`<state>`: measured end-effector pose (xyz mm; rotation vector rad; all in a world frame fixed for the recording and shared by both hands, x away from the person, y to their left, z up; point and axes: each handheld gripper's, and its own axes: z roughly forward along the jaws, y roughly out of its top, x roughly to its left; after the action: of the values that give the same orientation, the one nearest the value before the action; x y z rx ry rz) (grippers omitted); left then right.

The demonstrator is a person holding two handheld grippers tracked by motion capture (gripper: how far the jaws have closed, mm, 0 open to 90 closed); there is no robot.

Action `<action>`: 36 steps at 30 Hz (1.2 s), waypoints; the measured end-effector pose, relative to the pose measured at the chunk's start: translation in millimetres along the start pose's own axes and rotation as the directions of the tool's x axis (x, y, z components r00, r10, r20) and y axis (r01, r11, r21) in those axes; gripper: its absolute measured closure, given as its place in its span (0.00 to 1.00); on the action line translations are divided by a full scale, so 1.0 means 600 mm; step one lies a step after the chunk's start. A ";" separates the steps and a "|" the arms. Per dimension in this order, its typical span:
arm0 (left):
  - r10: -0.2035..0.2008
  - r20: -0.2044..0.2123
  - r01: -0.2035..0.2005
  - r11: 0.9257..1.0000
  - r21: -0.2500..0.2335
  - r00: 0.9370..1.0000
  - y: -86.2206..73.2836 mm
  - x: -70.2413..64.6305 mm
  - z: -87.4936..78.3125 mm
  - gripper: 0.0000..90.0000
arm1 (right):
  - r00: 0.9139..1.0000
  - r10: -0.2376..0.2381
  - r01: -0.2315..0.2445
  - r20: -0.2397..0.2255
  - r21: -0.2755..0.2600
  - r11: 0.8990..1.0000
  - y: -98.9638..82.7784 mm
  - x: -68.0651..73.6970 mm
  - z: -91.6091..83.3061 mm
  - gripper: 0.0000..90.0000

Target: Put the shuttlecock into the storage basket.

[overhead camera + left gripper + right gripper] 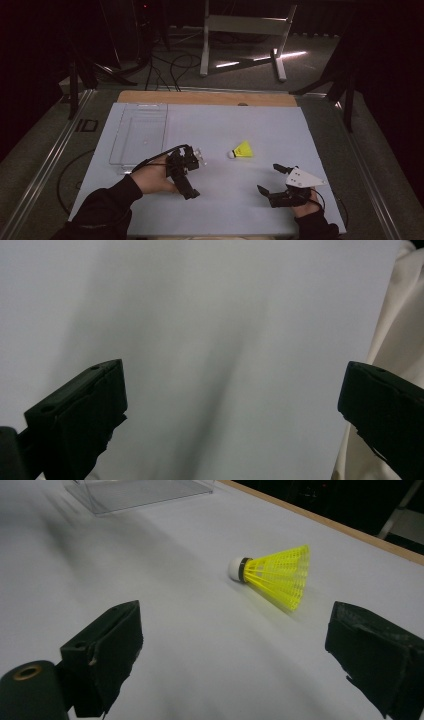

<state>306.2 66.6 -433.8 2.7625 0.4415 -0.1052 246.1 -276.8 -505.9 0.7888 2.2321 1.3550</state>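
A yellow shuttlecock (242, 150) with a white cork tip lies on its side on the white board (225, 125), right of centre. In the right gripper view the shuttlecock (275, 575) lies ahead, cork to the left. My right gripper (270, 179) rests near the front right of the board, open and empty, a short way from the shuttlecock; its jaws stand wide apart (235, 650). My left gripper (186, 182) is held over the board's front middle, left of the shuttlecock. Its jaws are wide apart over bare board (232, 405), so it is open and empty.
A clear plastic tray (139, 132) sits at the board's back left; the tray (140, 492) also shows far off in the right gripper view. Cream cloth (400, 315) lies past the board's edge. A wooden table edge (205, 97) runs behind the board. Stands and cables are on the floor beyond.
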 end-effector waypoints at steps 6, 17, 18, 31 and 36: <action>0.007 0.002 -0.007 1.000 -0.020 1.000 0.024 0.005 -0.002 0.01 | 1.000 -0.005 0.005 0.002 -0.006 1.000 0.000 0.000 0.000 0.09; 0.009 -0.002 -0.009 0.999 -0.050 1.000 0.057 0.017 0.003 0.01 | 1.000 -0.001 0.001 -0.003 -0.004 1.000 0.000 0.001 -0.001 0.09; 0.010 0.004 -0.010 0.998 -0.062 1.000 0.065 0.019 0.003 0.01 | 1.000 -0.001 0.001 -0.003 -0.004 1.000 0.000 0.001 -0.001 0.09; 0.043 0.021 -0.040 0.991 -0.131 0.999 0.114 0.036 0.001 0.01 | 1.000 -0.004 0.004 -0.004 -0.004 1.000 -0.001 0.001 0.000 0.09; 0.077 0.027 -0.072 0.982 -0.172 0.997 0.128 0.039 0.001 0.01 | 1.000 -0.002 0.002 -0.007 -0.006 1.000 0.000 0.001 0.000 0.09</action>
<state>352.6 4.3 -412.7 2.6005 0.3218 -0.0915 245.8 -276.6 -506.2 0.7806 2.2323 1.3644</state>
